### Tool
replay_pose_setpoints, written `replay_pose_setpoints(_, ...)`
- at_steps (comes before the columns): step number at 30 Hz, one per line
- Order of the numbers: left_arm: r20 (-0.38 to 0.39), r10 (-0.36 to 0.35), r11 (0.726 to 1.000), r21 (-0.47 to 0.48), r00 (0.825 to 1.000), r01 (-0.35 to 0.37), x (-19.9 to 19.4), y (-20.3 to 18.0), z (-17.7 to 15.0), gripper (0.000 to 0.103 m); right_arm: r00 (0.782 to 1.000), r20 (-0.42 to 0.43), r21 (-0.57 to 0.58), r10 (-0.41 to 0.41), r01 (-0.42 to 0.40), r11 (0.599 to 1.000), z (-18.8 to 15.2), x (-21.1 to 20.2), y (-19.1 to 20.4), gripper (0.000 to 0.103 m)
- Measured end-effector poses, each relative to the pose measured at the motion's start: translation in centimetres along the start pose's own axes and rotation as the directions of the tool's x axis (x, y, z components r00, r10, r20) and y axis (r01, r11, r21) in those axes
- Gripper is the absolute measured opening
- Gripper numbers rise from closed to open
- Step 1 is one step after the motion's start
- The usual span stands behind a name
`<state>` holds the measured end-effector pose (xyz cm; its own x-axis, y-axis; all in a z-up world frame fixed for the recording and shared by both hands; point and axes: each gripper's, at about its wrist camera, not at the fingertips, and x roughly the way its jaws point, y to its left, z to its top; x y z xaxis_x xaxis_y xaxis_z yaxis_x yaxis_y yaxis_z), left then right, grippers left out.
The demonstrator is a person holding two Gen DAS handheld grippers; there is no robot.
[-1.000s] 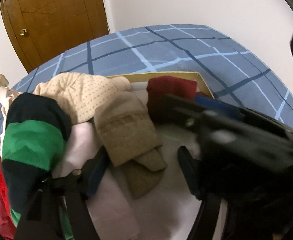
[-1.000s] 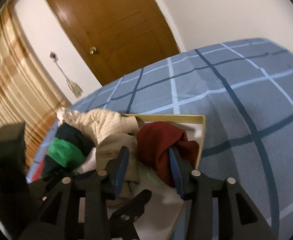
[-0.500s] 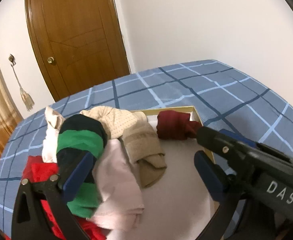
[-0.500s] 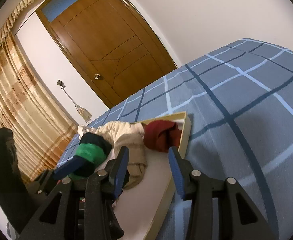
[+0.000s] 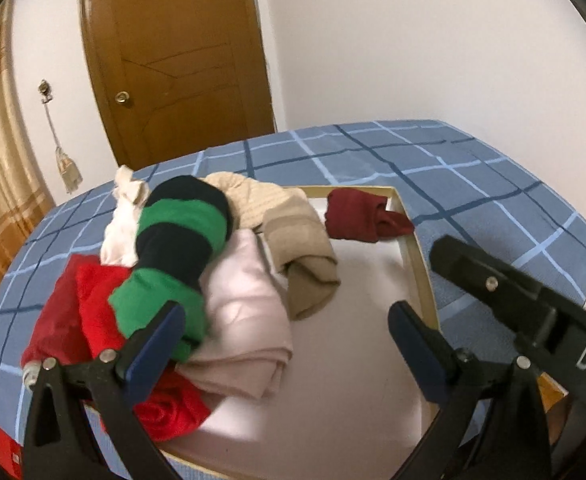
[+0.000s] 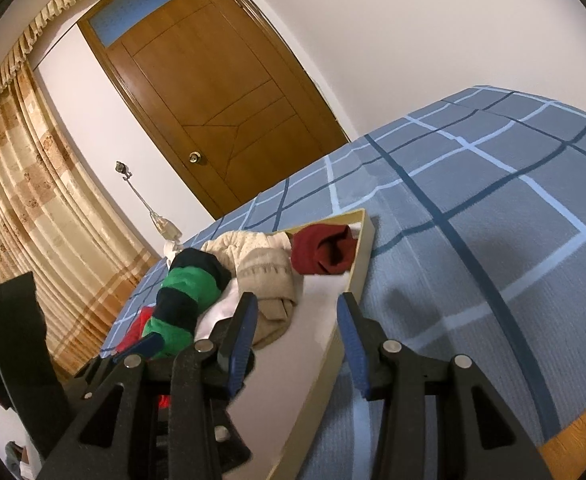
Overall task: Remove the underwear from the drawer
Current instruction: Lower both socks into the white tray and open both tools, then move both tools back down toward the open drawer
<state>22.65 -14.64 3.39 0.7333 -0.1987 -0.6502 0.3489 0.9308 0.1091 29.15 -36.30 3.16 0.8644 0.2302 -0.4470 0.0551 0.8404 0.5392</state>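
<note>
A shallow drawer with a white floor and pale wood rim lies on a blue checked bed. Underwear is piled along its left side: a green and black pair, a pale pink pair, a tan pair, a beige dotted pair, red ones. A dark red pair sits in the far right corner. My left gripper is open and empty above the drawer's near part. My right gripper is open and empty over the drawer's right rim; the dark red pair lies ahead of it.
The blue checked bed cover spreads to the right of the drawer. A wooden door stands behind the bed and a gold curtain hangs at the left. The right gripper's body crosses the left wrist view at the right.
Both grippers have pulled back and up from the drawer, so the clothes look smaller and farther. The right gripper has left the dark red pair. Nothing was taken hold of.
</note>
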Motion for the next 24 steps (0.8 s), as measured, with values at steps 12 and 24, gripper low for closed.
replay_pose_setpoints(12, 0.001, -0.006, 0.999, -0.034, 1.000, 0.006, -2.1, 0.4, -3.0, 0.103, 1.000, -0.006, -0.004, -0.001, 0.001, 1.000, -2.4, -1.8, 0.4, 0.045)
replay_pose_setpoints(24, 0.000, 0.005, 1.000, -0.025, 1.000, -0.005, -4.1, 0.4, -5.6, 0.103, 1.000, -0.023, 0.012, -0.005, 0.005, 1.000, -4.7, -3.7, -0.1, 0.045)
